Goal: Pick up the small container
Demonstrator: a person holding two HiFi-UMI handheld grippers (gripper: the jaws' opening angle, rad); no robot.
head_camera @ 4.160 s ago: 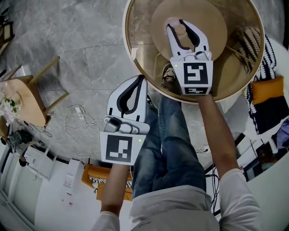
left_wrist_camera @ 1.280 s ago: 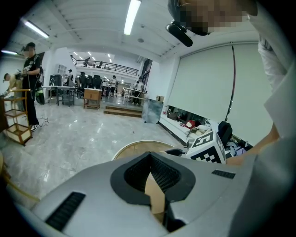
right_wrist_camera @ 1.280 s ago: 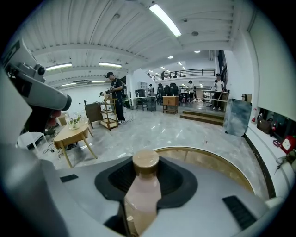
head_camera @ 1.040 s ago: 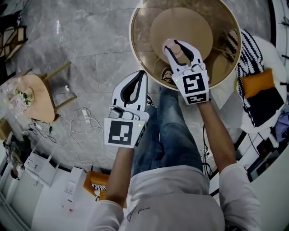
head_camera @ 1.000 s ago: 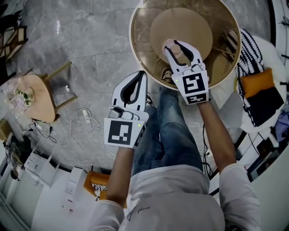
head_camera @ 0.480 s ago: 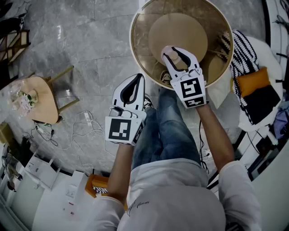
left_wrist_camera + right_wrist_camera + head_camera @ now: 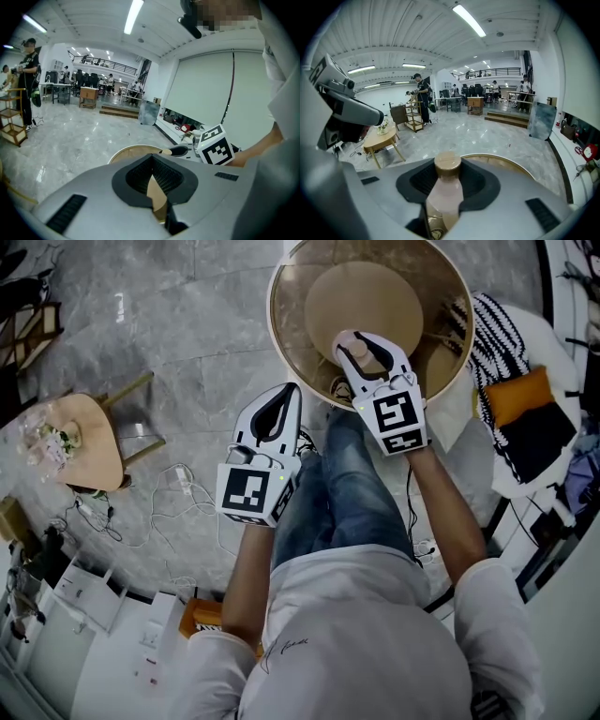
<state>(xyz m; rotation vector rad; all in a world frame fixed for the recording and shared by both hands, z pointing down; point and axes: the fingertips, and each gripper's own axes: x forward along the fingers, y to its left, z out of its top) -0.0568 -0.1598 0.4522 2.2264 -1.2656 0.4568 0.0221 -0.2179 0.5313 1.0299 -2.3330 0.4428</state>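
Head view: a round glass-topped surface with a wooden rim sits at the top, over a grey stone floor. The left gripper hangs just beside the surface edge, next to the person's blue jeans — jaws closed tip to tip, nothing between them. The right gripper reaches over the surface, jaws spread wide and clamped on the small pale-pink container with a tan cap — in the right gripper view the cap lies toward the jaw tips. Can't tell if its base touches the glass.
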